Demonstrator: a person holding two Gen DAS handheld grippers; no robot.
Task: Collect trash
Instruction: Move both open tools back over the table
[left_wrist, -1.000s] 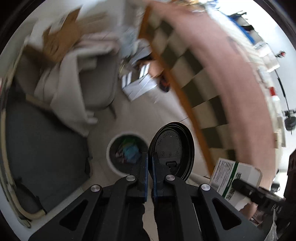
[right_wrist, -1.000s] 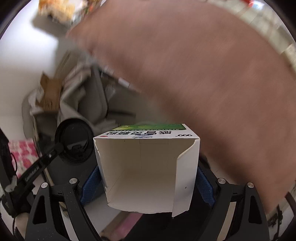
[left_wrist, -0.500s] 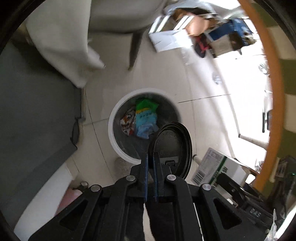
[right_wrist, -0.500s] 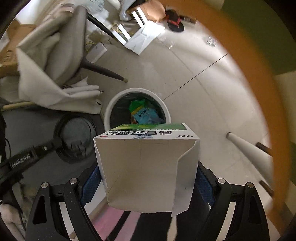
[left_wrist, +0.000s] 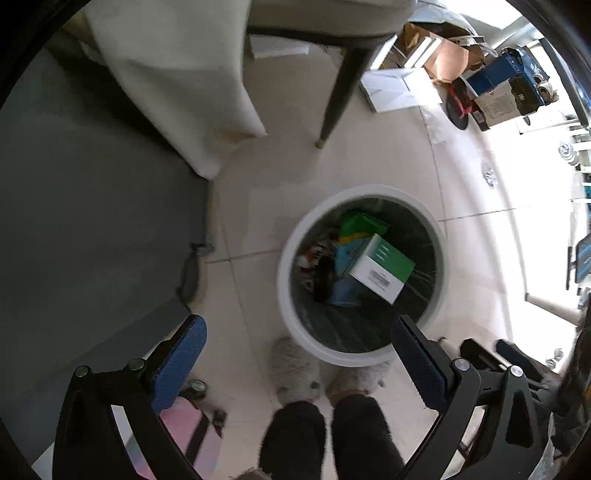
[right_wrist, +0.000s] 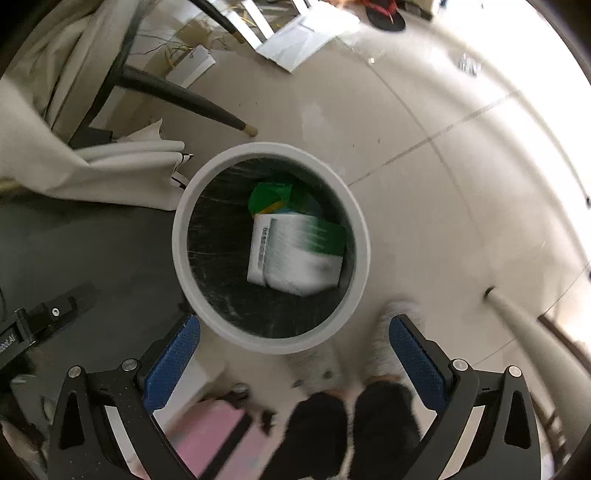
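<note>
Both tongs are swinging open with nothing between the pads: left tongs (left_wrist: 295, 354) and right tongs (right_wrist: 293, 350) hang right over the round white trash bin (right_wrist: 199, 291) on the tiled floor. Just past them, the green-and-white carton (left_wrist: 382, 267) sits blurred inside the bin, on top of crumpled wrappers (left_wrist: 360, 223). Looks like light, thin, crushable cardboard; if it needed regrabbing, I'd pinch across the flat sides. Farther back, a chair leg (left_wrist: 338, 96).
</note>
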